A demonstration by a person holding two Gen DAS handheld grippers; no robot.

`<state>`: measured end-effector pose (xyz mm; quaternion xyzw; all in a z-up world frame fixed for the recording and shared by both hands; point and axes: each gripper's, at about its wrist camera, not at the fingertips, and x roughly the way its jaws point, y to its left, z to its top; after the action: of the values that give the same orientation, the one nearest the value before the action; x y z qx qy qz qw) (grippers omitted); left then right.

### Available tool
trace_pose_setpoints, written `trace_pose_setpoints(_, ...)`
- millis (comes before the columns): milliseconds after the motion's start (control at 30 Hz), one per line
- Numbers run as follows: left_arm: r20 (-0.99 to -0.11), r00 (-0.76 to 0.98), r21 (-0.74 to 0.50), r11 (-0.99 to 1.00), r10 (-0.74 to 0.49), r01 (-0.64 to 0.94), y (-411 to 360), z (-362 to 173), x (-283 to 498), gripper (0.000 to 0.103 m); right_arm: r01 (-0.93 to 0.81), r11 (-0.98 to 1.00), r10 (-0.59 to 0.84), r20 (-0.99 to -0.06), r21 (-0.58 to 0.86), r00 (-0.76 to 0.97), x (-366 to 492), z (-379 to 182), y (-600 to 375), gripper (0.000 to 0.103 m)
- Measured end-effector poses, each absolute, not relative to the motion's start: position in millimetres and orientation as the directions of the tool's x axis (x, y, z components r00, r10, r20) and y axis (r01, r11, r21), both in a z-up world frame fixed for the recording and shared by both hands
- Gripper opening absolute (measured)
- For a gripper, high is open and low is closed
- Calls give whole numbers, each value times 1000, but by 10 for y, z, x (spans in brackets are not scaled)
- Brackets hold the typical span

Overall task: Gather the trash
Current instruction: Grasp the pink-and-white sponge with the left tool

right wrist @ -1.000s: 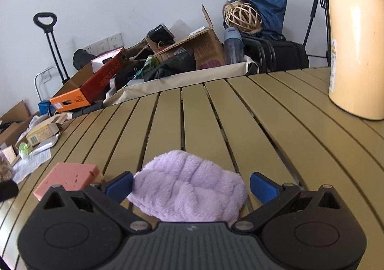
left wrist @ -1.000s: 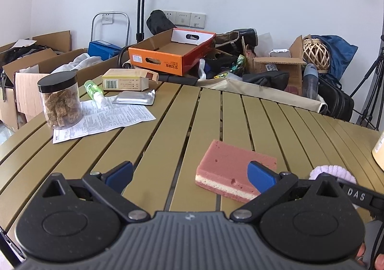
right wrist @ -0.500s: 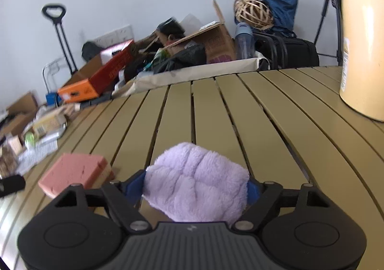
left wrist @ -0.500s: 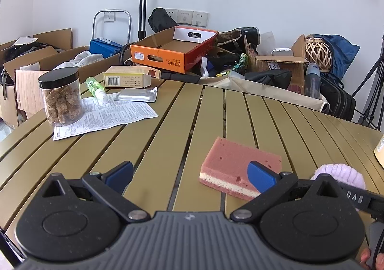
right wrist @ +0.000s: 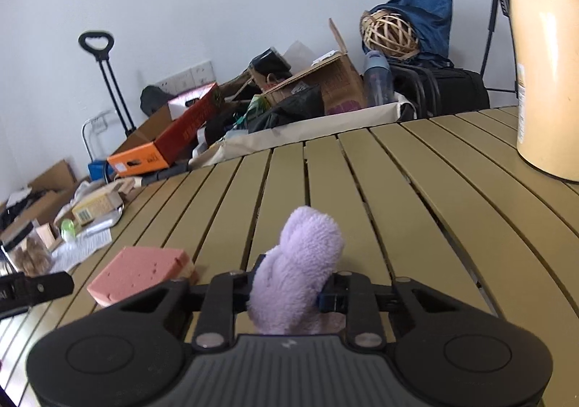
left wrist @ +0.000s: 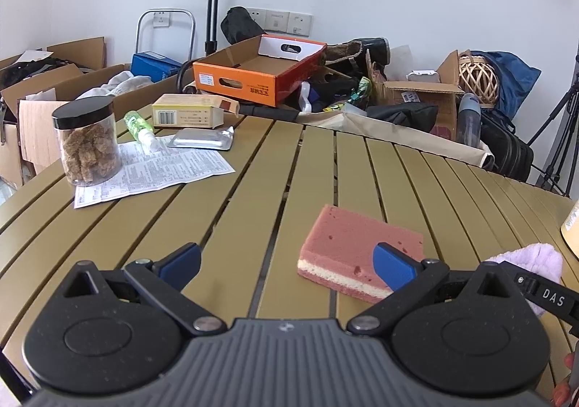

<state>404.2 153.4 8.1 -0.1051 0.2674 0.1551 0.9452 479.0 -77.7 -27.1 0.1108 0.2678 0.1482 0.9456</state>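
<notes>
A fluffy lilac cloth (right wrist: 300,262) shows against an olive-yellow slatted table (right wrist: 416,190), and to the left of the cloth lies a pink sponge (left wrist: 358,255) with a cream band along its lower edge. At the table's far left stands a clear jar (left wrist: 87,143) with a black lid and brown chunks, on a white sheet (left wrist: 155,168) of fine black print. Beyond the table's far edge sits an orange box (left wrist: 253,77), and at its right edge a pale cream container (right wrist: 546,74).

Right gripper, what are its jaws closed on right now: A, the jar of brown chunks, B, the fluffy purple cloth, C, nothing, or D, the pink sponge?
B: the right gripper has its jaws pinched on the fluffy purple cloth, bunching it upward, while the pink sponge lies free on the table.
</notes>
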Motion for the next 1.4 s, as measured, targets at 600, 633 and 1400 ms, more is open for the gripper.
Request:
trace_pose_setpoints(600,-557,826,-59,988,85,-141,1177,-58,4445,103,-112,916,263,-367,385,892,4668,-31,-1502,23)
trace_pose_setpoints(633,-557,826,-56,989,83,-138,1171,-57,4459,103,-103,915,256,-364,390,896,4665,-25,-1553,23)
trace_pose_setpoints(1400,-619,782,-36,992,70,-118,1200,-225,4697,103,-62,914,219,-359,401,907,4667,-34,-1798,23)
